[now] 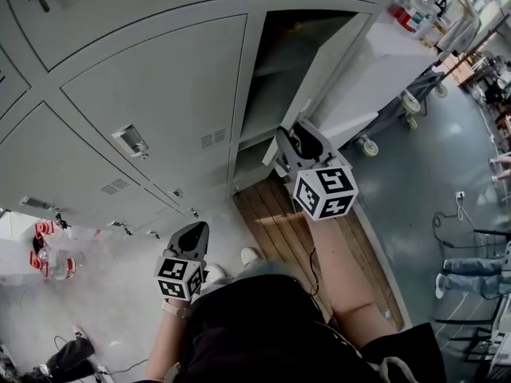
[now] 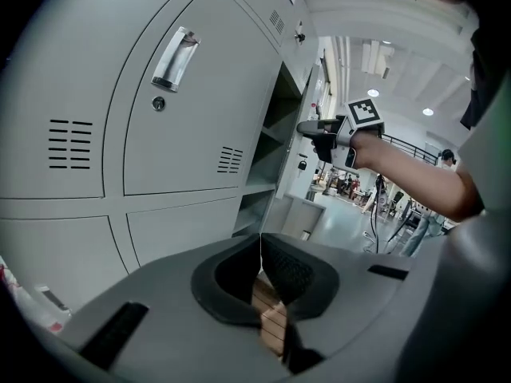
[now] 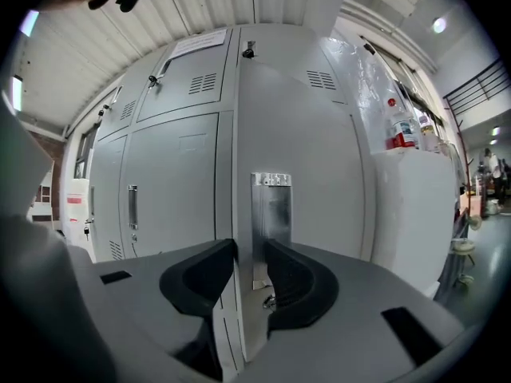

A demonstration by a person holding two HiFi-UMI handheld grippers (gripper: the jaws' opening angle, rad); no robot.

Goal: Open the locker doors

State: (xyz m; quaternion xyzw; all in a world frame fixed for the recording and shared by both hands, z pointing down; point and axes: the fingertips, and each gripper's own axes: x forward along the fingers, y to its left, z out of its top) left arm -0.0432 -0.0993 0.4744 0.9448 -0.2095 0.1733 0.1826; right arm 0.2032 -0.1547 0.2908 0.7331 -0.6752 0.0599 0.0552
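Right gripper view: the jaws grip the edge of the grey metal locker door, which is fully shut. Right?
No. The right gripper does grip the edge of the grey metal locker door in its jaws, but that door is swung open; the head view shows its dark open compartment.

1. I am in a big work hall, not a home.
2. A wall of grey metal lockers point(image 1: 152, 94) stands in front of me.
3. Beside them is a white cart on wheels point(image 1: 383, 70) with bottles point(image 1: 411, 10) on top.
4. The floor point(image 1: 415, 190) is grey and shiny, and a cable point(image 1: 460, 202) lies on it.
5. Far off I see people point(image 2: 349, 187), round ceiling lights point(image 2: 373, 92) and a railing point(image 3: 479, 82) high up.
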